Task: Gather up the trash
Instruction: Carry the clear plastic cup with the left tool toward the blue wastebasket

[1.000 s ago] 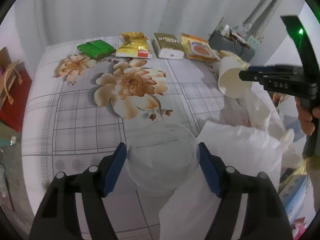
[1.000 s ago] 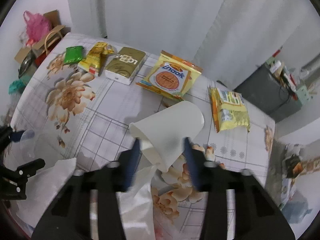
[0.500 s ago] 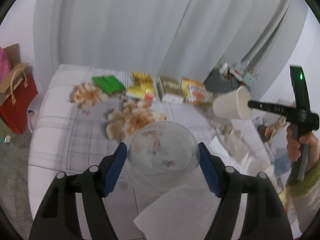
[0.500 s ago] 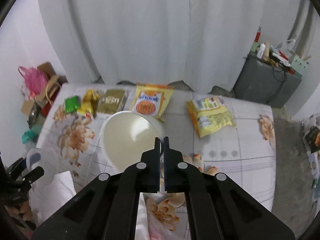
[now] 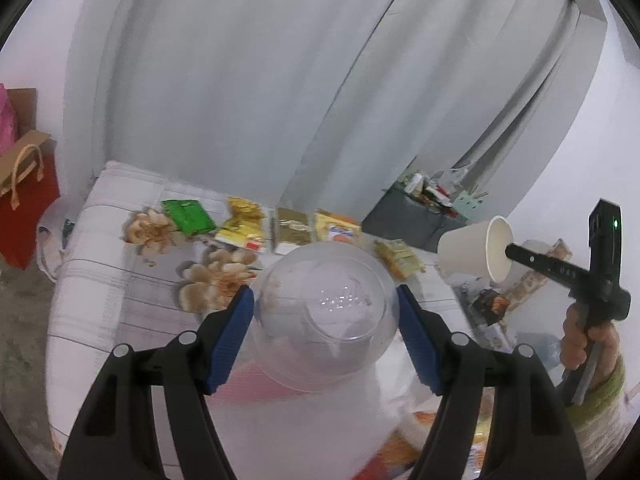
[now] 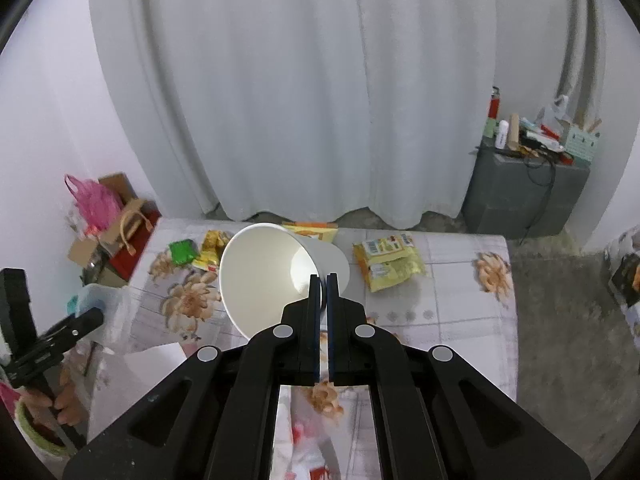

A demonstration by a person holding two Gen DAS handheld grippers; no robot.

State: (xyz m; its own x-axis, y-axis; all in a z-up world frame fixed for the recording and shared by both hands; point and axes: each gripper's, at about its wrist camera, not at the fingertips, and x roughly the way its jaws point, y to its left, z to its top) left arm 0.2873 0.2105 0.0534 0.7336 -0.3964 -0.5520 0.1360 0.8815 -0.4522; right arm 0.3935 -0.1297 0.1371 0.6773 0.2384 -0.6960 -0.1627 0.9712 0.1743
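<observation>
My left gripper (image 5: 323, 294) is shut on a clear plastic cup (image 5: 324, 320), its blue pads pressing both sides, held above the flowered bed (image 5: 100, 280). My right gripper (image 6: 324, 278) is shut on the rim of a white paper cup (image 6: 264, 276), which hangs tilted with its mouth toward the camera. In the left wrist view the paper cup (image 5: 466, 250) and right gripper (image 5: 510, 250) are up at the right. Snack wrappers lie along the bed's far edge: green (image 5: 188, 216), yellow (image 5: 242, 228), gold (image 5: 290, 230), orange (image 5: 338, 232) and another yellow one (image 6: 386, 260).
A white plastic bag (image 5: 312, 420) lies blurred under the left gripper. A grey cabinet (image 6: 524, 196) with clutter on top stands at the back right. A red paper bag (image 5: 24, 208) and a pink bag (image 6: 96, 204) sit on the floor to the left. White curtains hang behind.
The right gripper's jaws closed onto the paper cup's rim and lifted it off the bed. Both grippers rose and tilted up, so the curtain now fills the upper views.
</observation>
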